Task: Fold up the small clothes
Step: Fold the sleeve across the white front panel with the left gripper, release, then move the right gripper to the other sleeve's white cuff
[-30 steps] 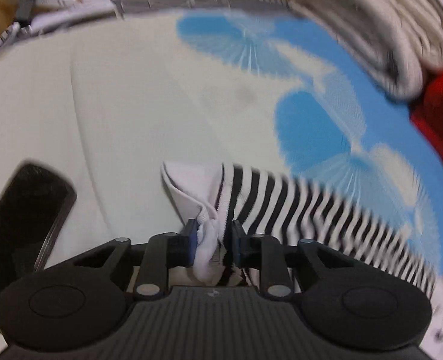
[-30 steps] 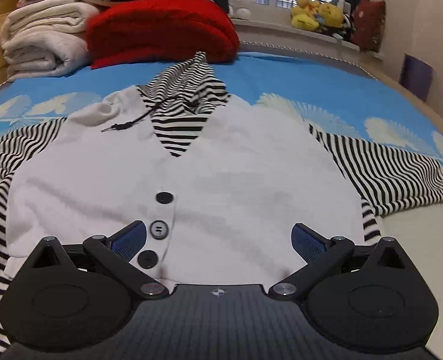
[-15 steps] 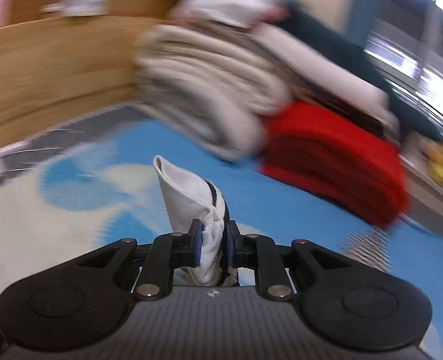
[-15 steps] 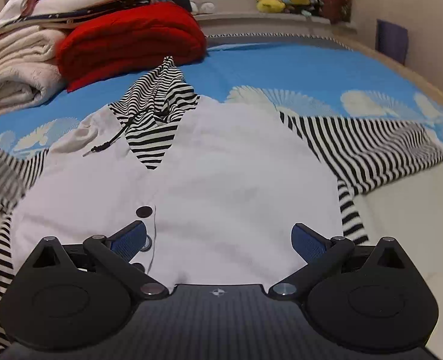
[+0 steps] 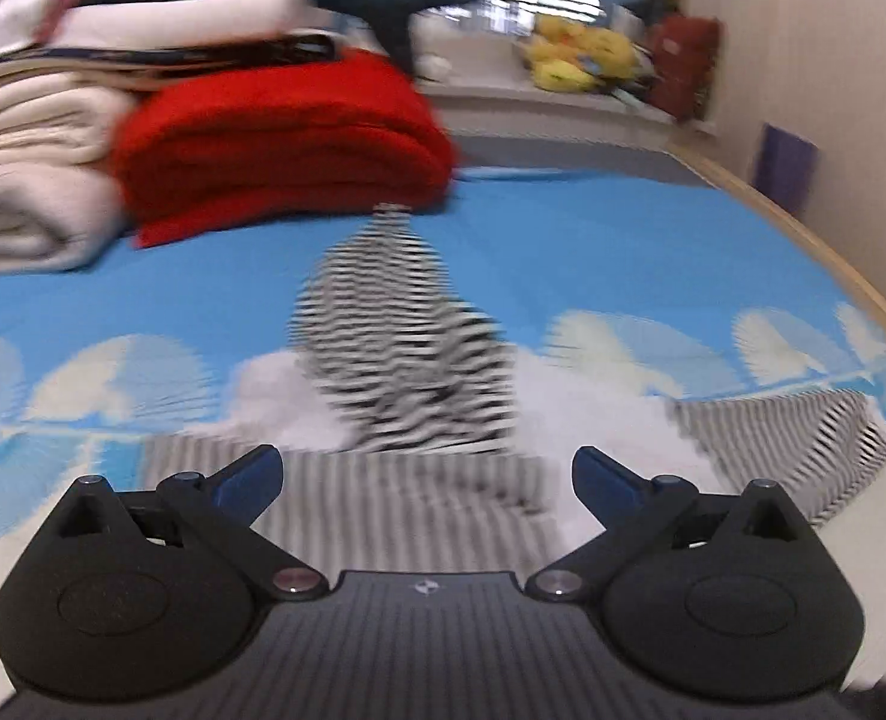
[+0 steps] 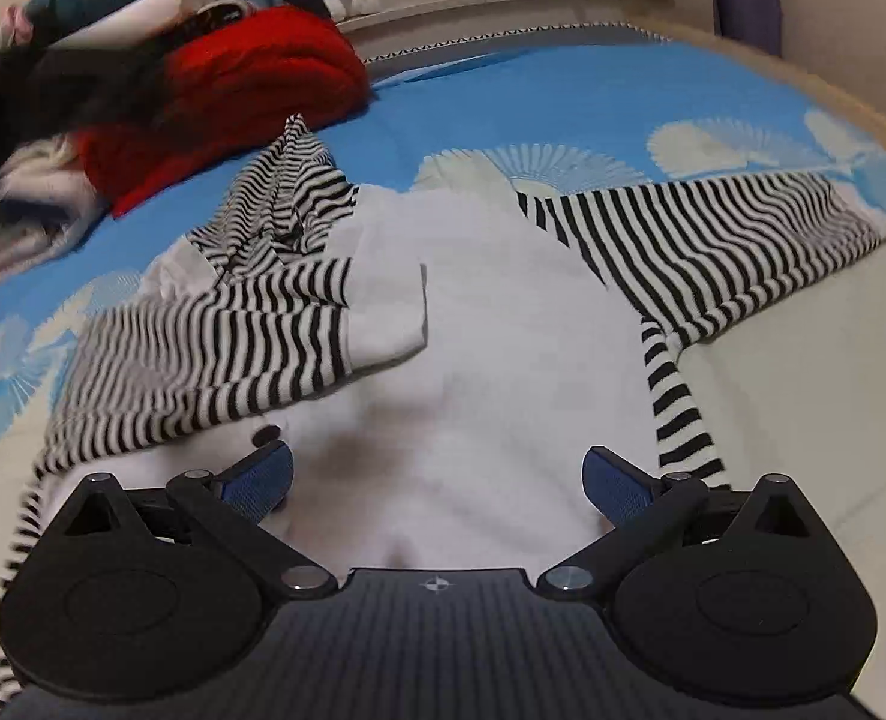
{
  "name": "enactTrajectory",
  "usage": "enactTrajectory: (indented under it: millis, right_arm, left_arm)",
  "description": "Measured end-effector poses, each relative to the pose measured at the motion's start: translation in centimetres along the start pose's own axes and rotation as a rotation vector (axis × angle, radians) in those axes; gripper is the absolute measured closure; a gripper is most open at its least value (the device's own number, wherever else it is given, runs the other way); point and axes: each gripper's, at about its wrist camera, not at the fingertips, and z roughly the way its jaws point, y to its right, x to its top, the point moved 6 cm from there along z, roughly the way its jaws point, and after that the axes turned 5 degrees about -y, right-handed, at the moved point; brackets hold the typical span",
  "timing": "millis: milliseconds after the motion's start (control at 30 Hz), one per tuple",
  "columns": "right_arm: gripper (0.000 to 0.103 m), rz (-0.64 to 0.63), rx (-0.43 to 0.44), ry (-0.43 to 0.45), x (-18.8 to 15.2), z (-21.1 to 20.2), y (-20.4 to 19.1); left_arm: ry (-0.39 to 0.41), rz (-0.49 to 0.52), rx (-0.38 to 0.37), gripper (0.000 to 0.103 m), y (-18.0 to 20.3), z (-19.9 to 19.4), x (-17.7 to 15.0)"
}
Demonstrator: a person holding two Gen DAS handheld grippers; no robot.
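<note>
The small hooded top (image 6: 502, 330), white with black-and-white striped sleeves and hood, lies flat on the bed (image 6: 562, 102). Its left sleeve (image 6: 215, 348) is folded across the chest, white cuff near the middle; the right sleeve (image 6: 712, 240) is spread out to the right. The left gripper (image 5: 425, 474) has just been opening its jaws, now wide with nothing between them. The right gripper (image 6: 437, 480) hovers near the hem, jaws wide and empty. A red blanket (image 6: 251, 84) sits at the far left.
</note>
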Motion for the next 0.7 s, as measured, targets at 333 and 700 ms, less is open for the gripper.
enactTrajectory:
  millis: [333,700]
  right_arm:
    - [0.001,-0.011,0.011,0.003,-0.2,0.9,-0.7]
    - [0.001,-0.073,-0.054,0.037,-0.5,2.3,-0.9]
  left_arm:
    - [-0.147,-0.218,0.269,0.000,-14.6,-1.2,-14.9]
    - [-0.175,-0.150,0.190,0.000,-12.8,2.1,-14.8]
